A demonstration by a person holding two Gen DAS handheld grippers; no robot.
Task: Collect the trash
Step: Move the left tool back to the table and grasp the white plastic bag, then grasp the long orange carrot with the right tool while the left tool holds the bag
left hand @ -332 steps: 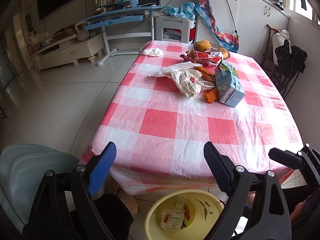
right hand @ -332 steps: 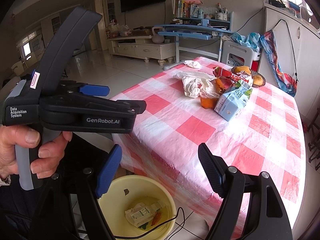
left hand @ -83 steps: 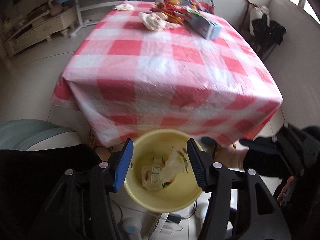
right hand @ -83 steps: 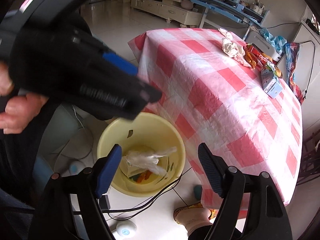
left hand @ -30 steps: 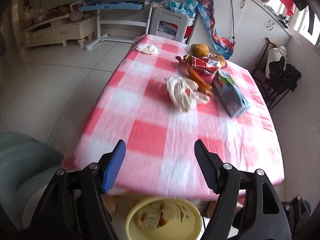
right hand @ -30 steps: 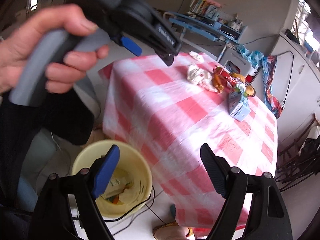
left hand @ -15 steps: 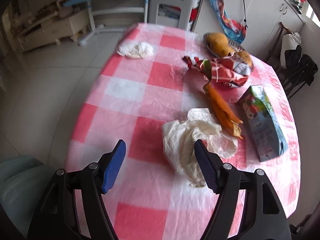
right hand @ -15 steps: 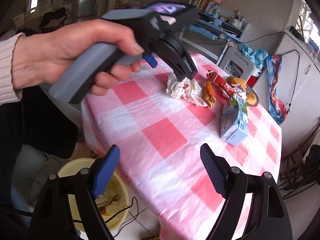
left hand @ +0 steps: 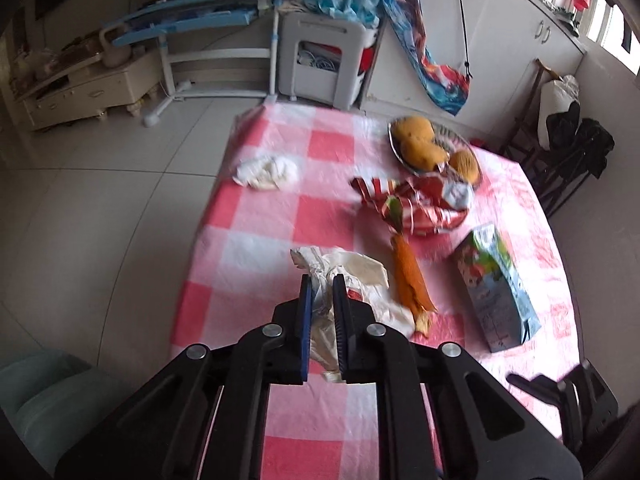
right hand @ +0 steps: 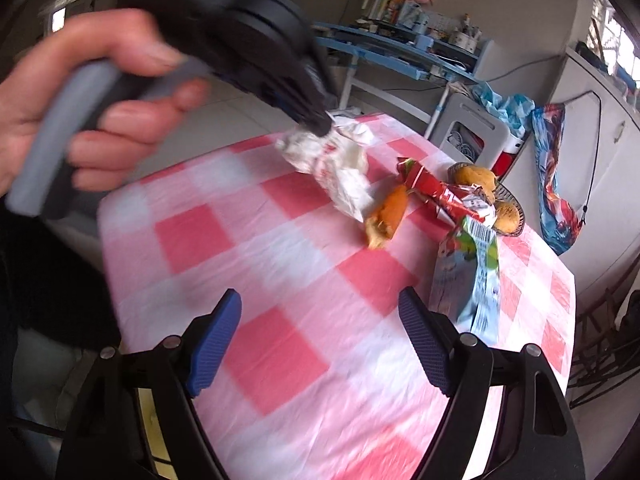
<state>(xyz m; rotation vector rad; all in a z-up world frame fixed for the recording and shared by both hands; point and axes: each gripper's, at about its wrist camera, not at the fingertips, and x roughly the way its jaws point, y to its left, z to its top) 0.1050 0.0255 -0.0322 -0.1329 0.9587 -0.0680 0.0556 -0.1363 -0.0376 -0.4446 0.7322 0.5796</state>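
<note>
Red-and-white checked cloth covers the tabletop (left hand: 256,216) in front of you, with a blue desk and a white stool behind it at 12 o'clock. Your left gripper (left hand: 322,292) has its jaws nearly together, pinching the crumpled white plastic bag (left hand: 360,276), which bunches up between the blue pads and spills out toward 2 o'clock onto the cloth. Just beside the bag lies an orange wrapper (left hand: 410,276), and past that the blue-green carton (left hand: 496,288) on its side; a red snack packet (left hand: 416,208) and a basket of buns (left hand: 432,148) sit farther back. Your right gripper (right hand: 320,336) hangs wide open above the cloth, touching nothing. From that right view, your left hand (right hand: 92,108) and its tool are blurred, and only a sliver of the yellow bin (right hand: 146,412) shows at 7 o'clock behind the gripper arm.
</note>
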